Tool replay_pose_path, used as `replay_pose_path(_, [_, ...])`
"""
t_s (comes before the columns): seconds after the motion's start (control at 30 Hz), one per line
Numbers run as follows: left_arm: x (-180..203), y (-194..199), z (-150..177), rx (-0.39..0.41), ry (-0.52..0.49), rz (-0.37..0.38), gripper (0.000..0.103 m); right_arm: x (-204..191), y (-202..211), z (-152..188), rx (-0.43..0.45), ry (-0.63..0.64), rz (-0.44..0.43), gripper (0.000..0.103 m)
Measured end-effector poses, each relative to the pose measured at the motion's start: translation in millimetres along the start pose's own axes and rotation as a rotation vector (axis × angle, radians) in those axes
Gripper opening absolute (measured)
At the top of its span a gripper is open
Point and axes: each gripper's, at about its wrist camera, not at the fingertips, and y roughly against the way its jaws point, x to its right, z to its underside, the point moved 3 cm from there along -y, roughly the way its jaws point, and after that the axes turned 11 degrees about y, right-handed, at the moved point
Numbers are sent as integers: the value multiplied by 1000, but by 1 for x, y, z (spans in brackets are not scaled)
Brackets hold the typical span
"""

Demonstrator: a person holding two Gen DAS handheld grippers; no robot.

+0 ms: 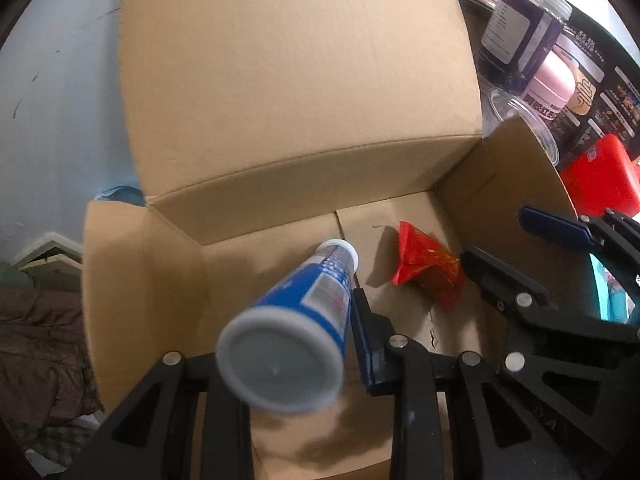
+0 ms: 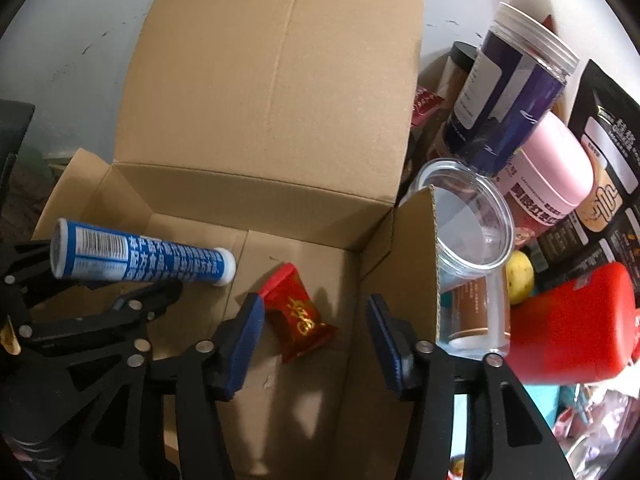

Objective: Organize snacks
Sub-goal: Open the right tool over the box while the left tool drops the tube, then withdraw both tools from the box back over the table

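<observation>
Packing step: L gripper (image 1: 304,364) clamped on blue tube (image 2: 140,258), held low inside cardboard box (image 2: 256,184); R gripper (image 2: 316,344) jaws apart, empty, red packet (image 2: 298,316) lying on box floor between them; next, prob. release tube w/o crushing packet.

Matt cardboard box (image 2: 264,120); glossy foil packet (image 2: 298,316)

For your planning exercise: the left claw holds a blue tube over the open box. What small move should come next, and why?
Probably open the left claw to release the blue tube: it already hangs inside the cardboard box, and the red packet lies clear of it.
</observation>
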Motion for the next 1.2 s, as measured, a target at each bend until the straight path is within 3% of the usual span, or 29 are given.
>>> replay_pose_path(0.2, [-1, 27, 1, 37, 8, -14, 30, 2, 19, 4, 9, -6, -1, 64])
replay_pose_path(0.63, [12, 113, -7, 165, 26, -11, 35, 7, 96, -1, 110, -12, 26, 65])
replay_pose_path(0.93, [22, 196, 13, 284, 43, 7, 35, 6, 166, 5, 222, -15, 33, 65])
replay_pose_path(1.2, [27, 246, 40, 362, 49, 41, 35, -4, 227, 19, 304, -1, 50, 65])
